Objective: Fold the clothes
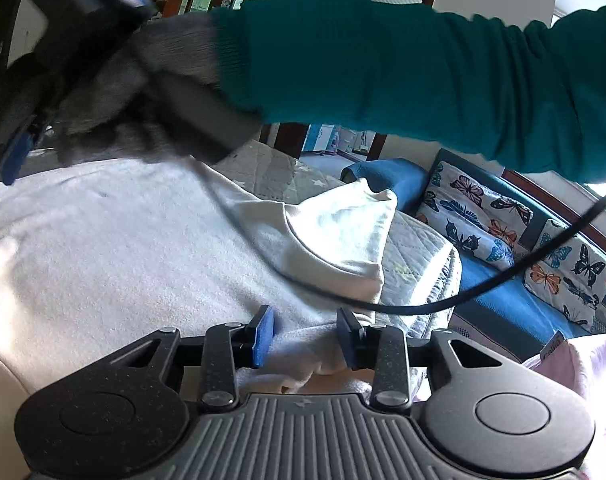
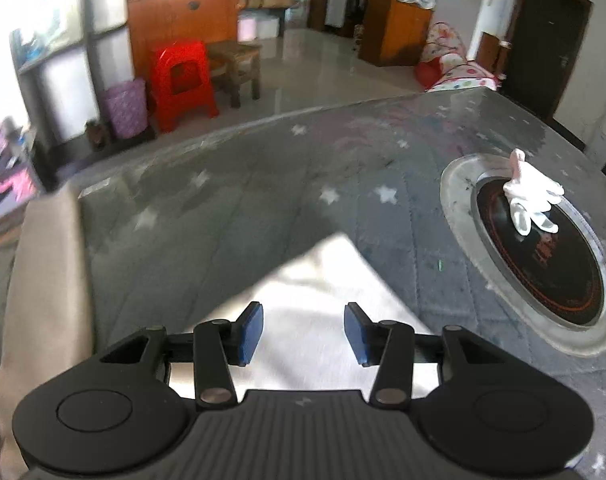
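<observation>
Starting at the left of the left wrist view, we see the other hand (image 1: 175, 60), gloved in grey, gripping the dark body of the right gripper's handle at the frame's upper corner, with a teal sleeve (image 1: 403, 64) stretching away to the right. Below it the white garment (image 1: 115, 248) lies spread over the grey star-printed quilted cover (image 1: 271, 172), one folded flap (image 1: 343, 232) raised toward the cover's edge. A black cable (image 1: 483, 284) sags across the flap. Our left gripper (image 1: 305, 336) has its blue pads spread apart, white cloth lying between and beneath them (whether they touch it, we cannot tell). Further right sits a blue sofa (image 1: 515, 300) with butterfly cushions (image 1: 479, 216).

In the right wrist view, a beige cloth (image 2: 47, 280) drapes at the left edge. Our right gripper (image 2: 303, 332) also stands parted, above a corner of the white garment. To the right, a white glove (image 2: 531, 196) rests on a round black cooktop (image 2: 551, 276) set into the cover.
</observation>
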A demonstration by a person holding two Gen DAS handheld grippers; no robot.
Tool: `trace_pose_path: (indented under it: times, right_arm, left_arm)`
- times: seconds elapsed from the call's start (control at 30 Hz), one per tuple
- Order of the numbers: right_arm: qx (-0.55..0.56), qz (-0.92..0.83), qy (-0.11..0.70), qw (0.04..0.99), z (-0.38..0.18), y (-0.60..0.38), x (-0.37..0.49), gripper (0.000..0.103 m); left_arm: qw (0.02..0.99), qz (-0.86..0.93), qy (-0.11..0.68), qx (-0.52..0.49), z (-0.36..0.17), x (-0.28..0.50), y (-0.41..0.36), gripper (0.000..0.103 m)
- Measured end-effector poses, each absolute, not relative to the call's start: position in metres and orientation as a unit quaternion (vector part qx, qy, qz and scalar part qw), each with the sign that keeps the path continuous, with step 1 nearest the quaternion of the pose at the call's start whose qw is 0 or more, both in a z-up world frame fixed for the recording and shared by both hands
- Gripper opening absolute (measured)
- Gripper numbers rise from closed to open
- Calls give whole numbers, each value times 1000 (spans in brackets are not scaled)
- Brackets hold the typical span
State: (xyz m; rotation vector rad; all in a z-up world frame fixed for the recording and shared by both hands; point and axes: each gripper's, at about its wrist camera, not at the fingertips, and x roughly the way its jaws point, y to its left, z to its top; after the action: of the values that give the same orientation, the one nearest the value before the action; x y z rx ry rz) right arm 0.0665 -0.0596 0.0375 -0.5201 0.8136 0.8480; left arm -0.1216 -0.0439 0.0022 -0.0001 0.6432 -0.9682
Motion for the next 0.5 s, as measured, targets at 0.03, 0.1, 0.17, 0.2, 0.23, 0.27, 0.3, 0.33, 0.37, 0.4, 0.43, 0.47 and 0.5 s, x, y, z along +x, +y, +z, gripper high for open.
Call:
trace_pose_path:
  times: [0.03, 0.1, 0.17, 0.2, 0.23, 0.27, 0.3, 0.33, 0.37, 0.4, 0.43, 0.47, 0.5]
  right_arm:
    - [-248, 400, 381, 796, 38, -61, 62, 45]
    - [-262, 412, 384, 784, 34, -60, 48, 45]
    - [-271, 427, 379, 775, 30, -55, 34, 45]
    - [-271, 436, 375, 772, 30, -52, 27, 45]
    - [-270, 445, 371, 769, 31, -48, 21, 45]
    - [-271, 452, 367, 767, 32, -45, 16, 45]
    - [-273, 455, 362, 766, 33, -42, 12, 45]
    - [-275, 457, 359, 765, 34, -41, 9, 45]
    - [-278, 457, 359, 765, 35, -41, 8, 45]
    - [-278, 456, 361, 765, 36, -43, 7, 45]
    - [-276, 454, 367, 764, 36, -47, 7, 45]
    - [-274, 451, 373, 763, 36, -52, 7, 45]
    - [-273, 449, 379, 762, 35, -56, 6, 45]
  left_arm:
    - [836, -457, 304, 0, 2, -122, -44, 38]
    - [836, -457, 303, 0, 2, -122, -44, 38]
    - [838, -455, 303, 0, 2, -122, -43, 39]
    - [838, -454, 302, 0, 2, -123, -44, 39]
    - [839, -453, 302, 0, 2, -123, -44, 39]
    - [840, -451, 302, 0, 2, -123, -45, 39]
    - [840, -450, 302, 1, 2, -124, -45, 39]
    - [841, -449, 302, 1, 2, -124, -46, 39]
    - [841, -448, 301, 1, 2, -124, -46, 39]
    - [842, -448, 301, 1, 2, -125, -46, 40]
    - [842, -447, 301, 0, 2, -125, -46, 40]
    - [843, -446, 301, 0, 2, -125, -46, 40]
    - [843, -446, 301, 0, 2, -125, -46, 40]
